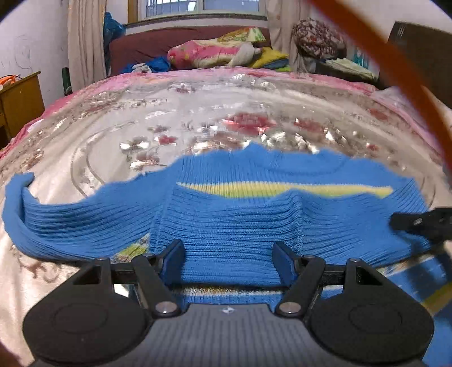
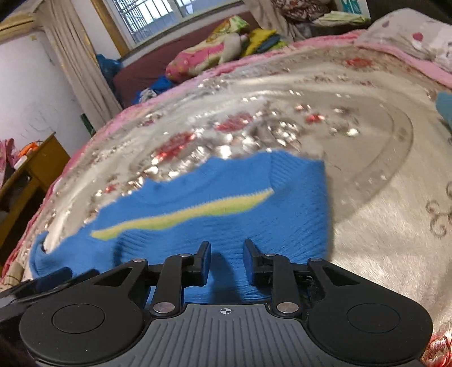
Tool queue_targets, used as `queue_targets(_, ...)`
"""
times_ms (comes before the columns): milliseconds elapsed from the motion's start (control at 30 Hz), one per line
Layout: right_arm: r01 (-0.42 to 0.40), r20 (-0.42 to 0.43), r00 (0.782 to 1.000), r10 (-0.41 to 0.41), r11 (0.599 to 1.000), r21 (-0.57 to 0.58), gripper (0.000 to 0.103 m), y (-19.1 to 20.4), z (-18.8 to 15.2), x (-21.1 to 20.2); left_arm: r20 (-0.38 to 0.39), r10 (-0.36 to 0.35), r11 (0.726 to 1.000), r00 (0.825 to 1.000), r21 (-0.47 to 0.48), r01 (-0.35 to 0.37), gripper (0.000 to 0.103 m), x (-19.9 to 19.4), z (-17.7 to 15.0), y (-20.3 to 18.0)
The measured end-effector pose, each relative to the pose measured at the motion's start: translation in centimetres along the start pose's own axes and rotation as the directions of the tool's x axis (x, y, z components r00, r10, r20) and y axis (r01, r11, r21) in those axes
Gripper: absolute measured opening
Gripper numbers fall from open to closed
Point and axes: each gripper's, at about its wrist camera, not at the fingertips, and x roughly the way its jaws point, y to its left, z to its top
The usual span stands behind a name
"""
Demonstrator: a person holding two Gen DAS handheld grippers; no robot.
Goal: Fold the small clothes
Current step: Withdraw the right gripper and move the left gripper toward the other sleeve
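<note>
A bed (image 1: pixel 84 118) filled both views, covered by a floral spread under a shiny clear plastic sheet. At its far end lay a heap of pink and yellow bedding (image 1: pixel 214 52) below a window (image 1: pixel 197 7), with curtains (image 1: pixel 84 42) at the sides. A wooden cabinet (image 1: pixel 19 98) stood off the bed's left edge.

A small blue knitted sweater (image 1: pixel 231 225) with a yellow stripe (image 1: pixel 282 189) across it lay on the bed, close in front of both cameras. One sleeve (image 1: pixel 56 220) stretched out to the left in the left wrist view. The far edge of the sweater looked blurred.

The left gripper (image 1: pixel 227 261) pointed down at the sweater's near part, its jaws wide apart with blue knit showing between them and no pad pressing on it. The right gripper (image 2: pixel 227 261) hung over the sweater's near edge, its jaws a narrow gap apart, a dark shadow between them; they did not seem to pinch the fabric. The right gripper's tip also showed at the right edge of the left wrist view, over the sweater.
</note>
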Motion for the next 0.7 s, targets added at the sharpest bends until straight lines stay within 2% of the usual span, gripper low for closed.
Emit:
queue_targets(100,-0.001,0.007,1.0,0.001,1.0,-0.009,0.024,-0.3,-0.2,-0.6,0.014,0.025,0.998,1.0,0.054,-0.025,0.076,-0.6,-0.3,-0.6)
queue_targets(267,-0.02,0.051,0.998,0.02,1.0,0.0,0.027,0.0,0.1,-1.8,0.02,0.054,0.997,0.998,0.057,-0.055,0.077,-1.2,-0.4,-0.3)
queue_targets(333,0.013,0.022,1.0,-0.012,1.0,-0.015,0.027,0.3,0.2,-1.1,0.009,0.055,0.997,0.998,0.052,-0.056,0.077,-1.2,-0.5,-0.2)
queue_targets(367,0.036,-0.018,0.999,-0.036,0.999,-0.02,0.026,0.3,0.1,-0.5,0.005,0.056,0.997,0.998,0.053,-0.056,0.077,-1.2,-0.4,-0.1)
queue_targets(533,0.021,-0.002,1.0,-0.021,1.0,-0.017,0.027,0.6,-0.1,-1.7,0.019,0.063,0.997,0.998,0.042,-0.063,0.077,-2.1,-0.1,0.1)
queue_targets(600,0.02,0.002,1.0,-0.02,1.0,-0.018,0.027,0.7,-0.3,-1.9,0.0,0.057,0.998,0.998,0.033,-0.057,0.077,-1.9,-0.4,0.1)
queue_targets(700,0.055,-0.047,0.997,-0.055,0.998,-0.015,0.027,0.7,-0.6,-1.1,-0.01,0.072,0.996,0.997,0.061,-0.071,0.078,-1.5,-0.6,-0.3)
